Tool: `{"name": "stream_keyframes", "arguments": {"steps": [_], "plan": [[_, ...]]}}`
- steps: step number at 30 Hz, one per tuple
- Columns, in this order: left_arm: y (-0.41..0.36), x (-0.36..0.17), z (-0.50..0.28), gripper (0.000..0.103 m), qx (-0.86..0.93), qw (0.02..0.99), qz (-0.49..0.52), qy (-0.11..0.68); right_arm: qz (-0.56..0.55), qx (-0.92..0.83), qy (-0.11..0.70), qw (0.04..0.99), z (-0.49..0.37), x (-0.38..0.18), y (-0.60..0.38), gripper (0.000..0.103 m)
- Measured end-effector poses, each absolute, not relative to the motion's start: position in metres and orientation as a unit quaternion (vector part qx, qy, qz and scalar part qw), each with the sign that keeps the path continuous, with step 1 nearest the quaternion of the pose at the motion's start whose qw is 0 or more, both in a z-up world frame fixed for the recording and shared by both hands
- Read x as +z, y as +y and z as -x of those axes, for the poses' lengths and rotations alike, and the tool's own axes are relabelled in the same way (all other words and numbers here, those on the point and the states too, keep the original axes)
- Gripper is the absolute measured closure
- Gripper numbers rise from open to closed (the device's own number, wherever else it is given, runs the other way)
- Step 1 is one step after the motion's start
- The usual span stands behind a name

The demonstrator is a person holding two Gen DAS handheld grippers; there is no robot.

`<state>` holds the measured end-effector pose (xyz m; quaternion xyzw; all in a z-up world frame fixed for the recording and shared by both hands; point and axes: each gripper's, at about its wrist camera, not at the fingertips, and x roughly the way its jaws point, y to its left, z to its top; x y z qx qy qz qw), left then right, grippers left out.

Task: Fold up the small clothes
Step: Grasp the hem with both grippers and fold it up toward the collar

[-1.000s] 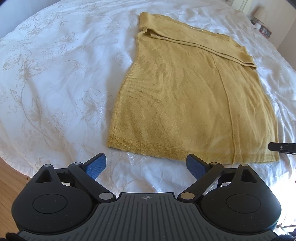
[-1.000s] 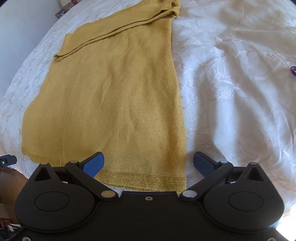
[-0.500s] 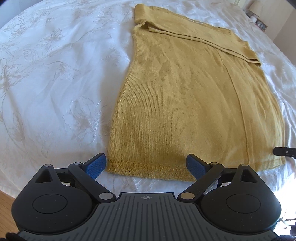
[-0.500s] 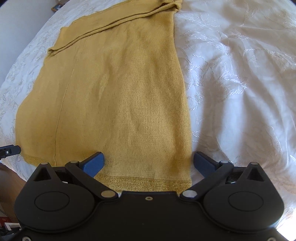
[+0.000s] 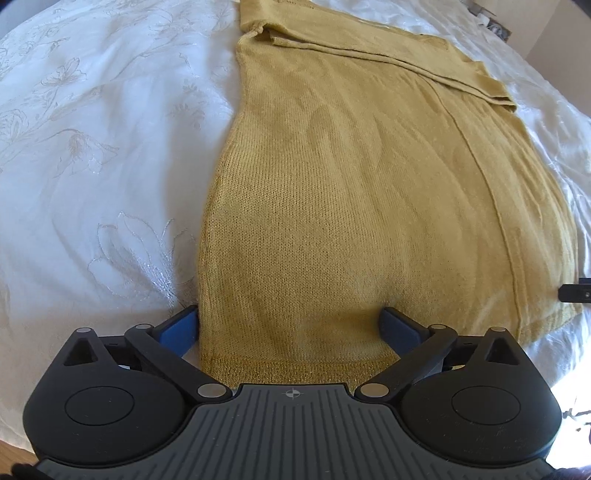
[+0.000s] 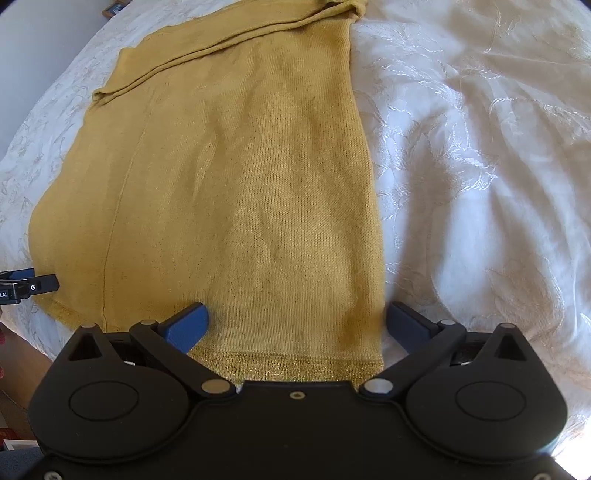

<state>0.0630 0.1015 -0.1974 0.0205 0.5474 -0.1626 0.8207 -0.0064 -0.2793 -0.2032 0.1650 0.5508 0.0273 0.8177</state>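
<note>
A mustard-yellow knitted top lies flat on the bed, its sleeves folded across the far end. My left gripper hovers low over the near left corner of the hem. Its jaws are opening; the blue fingers straddle the corner and do not press on it. In the right wrist view the same top fills the left half. My right gripper stands open over the near right corner of the hem, one finger on the fabric side and one over the bedspread. Each view catches the other gripper's tip at its edge.
A white embroidered bedspread surrounds the top, and it is rumpled on the right side. The bed's near edge and wooden floor show at the lower left. A small picture frame stands far back.
Both grippers have come down and forward onto the hem, the left one farther. The hem corner now lies between the left fingers, which stand slightly wider apart.
</note>
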Motion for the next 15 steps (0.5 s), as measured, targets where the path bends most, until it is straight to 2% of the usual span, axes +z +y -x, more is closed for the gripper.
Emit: {"name": "stream_keyframes", "arguments": {"steps": [9,11,12,13,14,15], "plan": [[0.101,-0.196,-0.071,0.002,-0.162,0.811,-0.019,0.561,-0.161,0.024,0.576,0.801,-0.003,-0.201,-0.278,0.000],[0.102,-0.193,-0.070,0.015,-0.157,0.814,-0.027,0.558,-0.166,0.029,0.582,0.796,-0.007,-0.201,-0.278,0.000],[0.104,-0.191,-0.069,0.028,-0.156,0.816,-0.028,0.556,-0.176,0.033,0.582,0.793,-0.007,-0.201,-0.280,0.003],[0.105,-0.188,-0.067,0.046,-0.156,0.818,-0.025,0.553,-0.185,0.036,0.582,0.791,-0.007,-0.200,-0.282,0.017],[0.108,-0.184,-0.066,0.057,-0.155,0.819,-0.020,0.552,-0.192,0.039,0.581,0.790,-0.007,-0.199,-0.284,0.027],[0.111,-0.182,-0.065,0.075,-0.157,0.817,-0.010,0.555,-0.202,0.041,0.581,0.787,-0.006,-0.198,-0.288,0.044]]}}
